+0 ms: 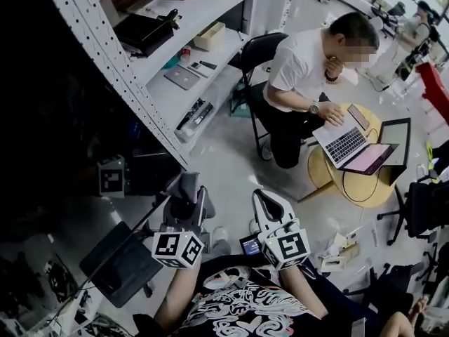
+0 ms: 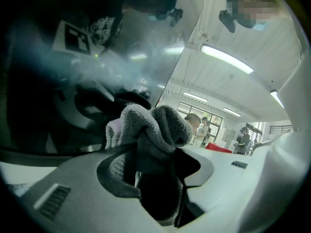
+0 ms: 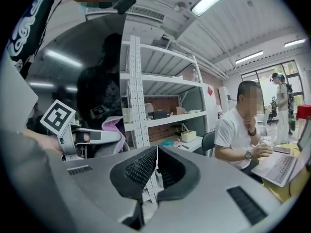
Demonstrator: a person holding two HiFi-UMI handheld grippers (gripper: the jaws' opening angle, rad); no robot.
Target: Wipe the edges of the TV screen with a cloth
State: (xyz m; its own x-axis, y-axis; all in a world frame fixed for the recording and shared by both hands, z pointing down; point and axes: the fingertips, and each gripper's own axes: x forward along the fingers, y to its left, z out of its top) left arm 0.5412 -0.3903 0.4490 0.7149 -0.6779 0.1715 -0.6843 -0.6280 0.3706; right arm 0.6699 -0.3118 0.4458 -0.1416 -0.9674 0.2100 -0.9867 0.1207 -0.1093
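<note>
You're standing in a workshop room with a pale floor (image 1: 224,153), white shelving (image 1: 175,83) on the left and strip lights overhead.

Nearest you, the right gripper (image 3: 155,166) has its fingers together with nothing between them. It hangs to the right of the other gripper and points away from the work.

The left gripper (image 2: 146,161) is the one that matters. Its fingers are clamped on the grey cloth (image 2: 155,125), which bunches out past the tips.

Just beyond the cloth is the TV screen (image 2: 73,57), a dark glossy sheet filling the left of the left gripper view. Its edge (image 2: 182,52) starts right above the cloth and runs in a long straight line up and away from you, leaning right. I cannot tell whether the cloth is touching the glass.

So the coming stroke probably follows that line. Your left gripper is far the nearer one, and the cloth sits at the near end of the edge with the whole length ahead of it.

Farther off on the right, a seated person (image 1: 302,69) works at a laptop (image 1: 344,142), well apart from the screen.
</note>
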